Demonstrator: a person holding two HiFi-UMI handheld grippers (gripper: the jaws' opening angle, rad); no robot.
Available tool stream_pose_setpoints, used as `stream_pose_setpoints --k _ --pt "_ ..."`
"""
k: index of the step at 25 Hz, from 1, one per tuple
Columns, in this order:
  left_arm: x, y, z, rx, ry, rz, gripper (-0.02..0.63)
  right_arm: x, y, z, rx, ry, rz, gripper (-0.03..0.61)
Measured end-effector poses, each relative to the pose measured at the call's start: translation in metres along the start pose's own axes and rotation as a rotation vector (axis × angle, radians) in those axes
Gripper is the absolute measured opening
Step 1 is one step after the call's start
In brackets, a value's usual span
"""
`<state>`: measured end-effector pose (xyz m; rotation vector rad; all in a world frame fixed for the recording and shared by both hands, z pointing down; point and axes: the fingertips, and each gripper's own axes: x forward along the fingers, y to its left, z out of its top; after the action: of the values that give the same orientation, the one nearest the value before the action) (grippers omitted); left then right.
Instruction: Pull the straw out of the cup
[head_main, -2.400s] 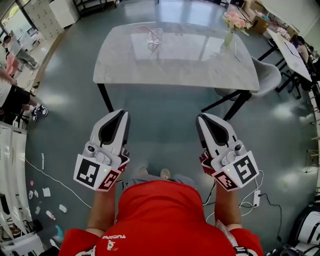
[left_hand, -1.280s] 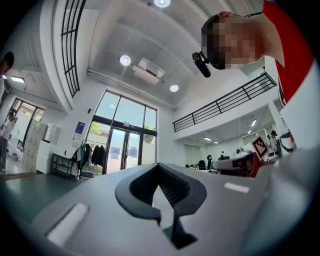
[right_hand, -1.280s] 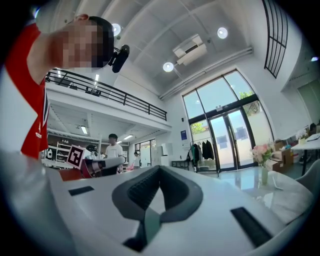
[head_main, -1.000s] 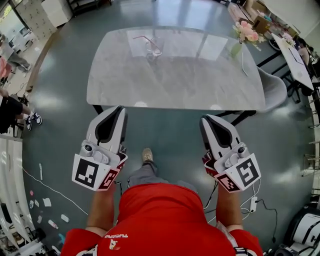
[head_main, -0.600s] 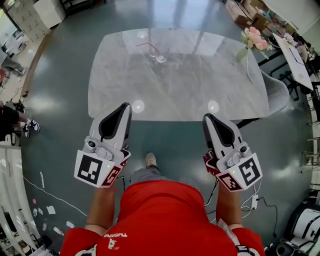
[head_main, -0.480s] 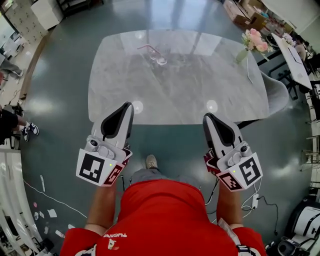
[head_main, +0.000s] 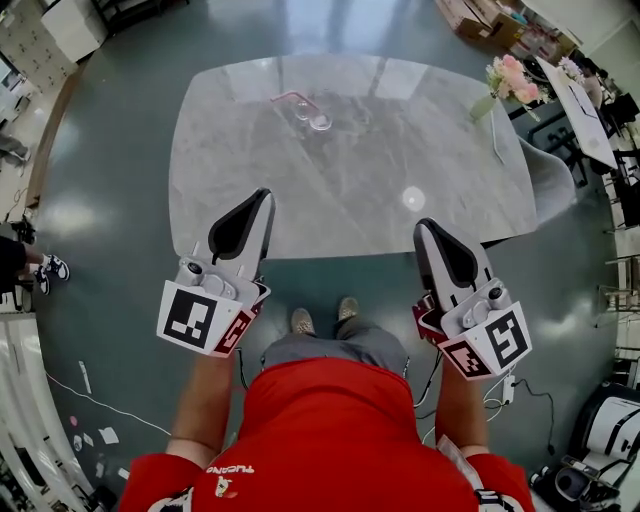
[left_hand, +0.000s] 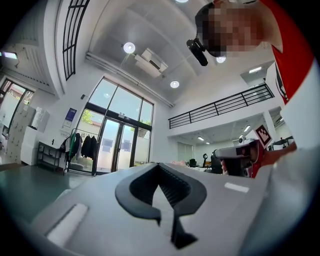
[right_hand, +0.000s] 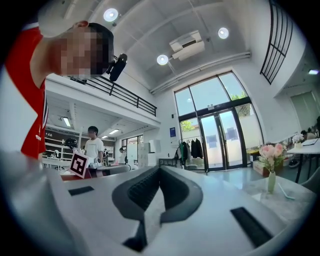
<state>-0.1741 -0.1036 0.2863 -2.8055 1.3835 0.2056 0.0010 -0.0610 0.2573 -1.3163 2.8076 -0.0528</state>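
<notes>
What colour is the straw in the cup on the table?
Pink. The straw shows best in the head view, though it looks small there.

The bench (head_main: 340, 170) is viewed steeply from above by the head camera, near its front edge. The cameras on the left tool (head_main: 262, 198) and right tool (head_main: 424, 228) are directed about level along the jaws; the glass doors (left_hand: 112, 147) are shared by both.

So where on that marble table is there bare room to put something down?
Nearly everywhere: the table is bare over its whole near half and left side. The clutter sits toward the far edge: the cup with its pink straw, and the flower vase at the right corner.
</notes>
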Motion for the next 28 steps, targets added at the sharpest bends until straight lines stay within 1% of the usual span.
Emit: stream_pose_setpoints --k 4,13,18,22,28 --pt "0.007 0.006 -0.007 -0.011 0.007 0.014 0.005 0.007 -0.004 -0.003 0.002 0.011 0.008 0.002" --pt "0.033 0.026 -0.022 -0.010 0.038 0.077 0.005 0.042 -0.037 -0.006 0.014 -0.008 0.060 0.002" --pt "0.060 0.036 -0.030 -0.013 0.054 0.115 0.005 0.064 -0.066 -0.004 -0.005 -0.014 0.092 0.001" --pt "0.092 0.041 -0.042 -0.012 0.072 0.144 0.005 0.079 -0.099 -0.005 0.003 -0.019 0.114 0.000" --pt "0.130 0.058 -0.060 -0.030 0.085 0.218 0.005 0.098 -0.139 -0.003 0.009 -0.028 0.165 0.002"
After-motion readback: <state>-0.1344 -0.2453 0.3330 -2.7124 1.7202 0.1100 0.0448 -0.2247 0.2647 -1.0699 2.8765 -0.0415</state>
